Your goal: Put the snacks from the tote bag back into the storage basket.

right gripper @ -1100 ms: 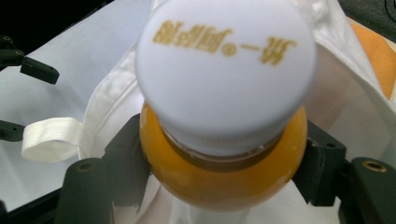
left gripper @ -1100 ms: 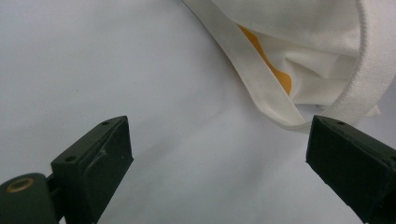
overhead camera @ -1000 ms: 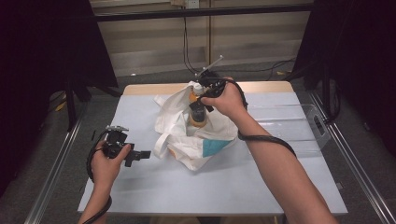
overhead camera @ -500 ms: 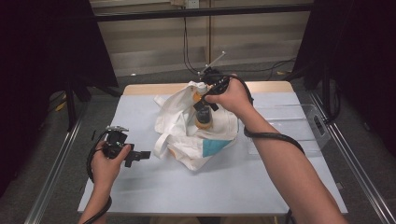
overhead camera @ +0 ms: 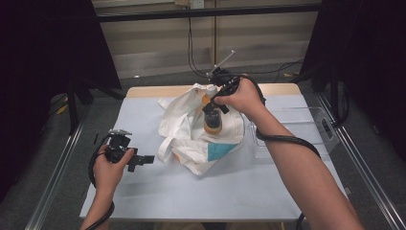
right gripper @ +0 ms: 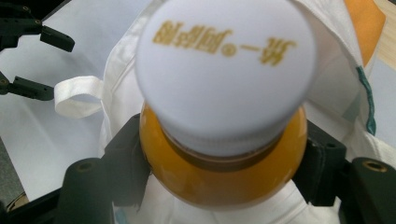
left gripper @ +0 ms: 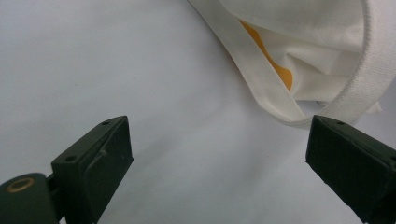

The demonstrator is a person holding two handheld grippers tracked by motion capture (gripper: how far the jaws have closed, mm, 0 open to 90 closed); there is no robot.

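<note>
High view: the right gripper (overhead camera: 214,106) holds an orange bottle (overhead camera: 212,120) upright over the white cloth bag (overhead camera: 194,132).

Right gripper view puts both black jaws clamped against the shoulder of the bottle (right gripper: 224,172), just under its white cap (right gripper: 226,70), with bag cloth caught at one jaw. The bag lies crumpled mid-table on the pale sheet (overhead camera: 143,191). The left gripper (overhead camera: 143,160) sits low near the table's left edge, jaws spread wide and gripping nothing, pointed at a bag strap (left gripper: 280,105) close ahead.
</note>
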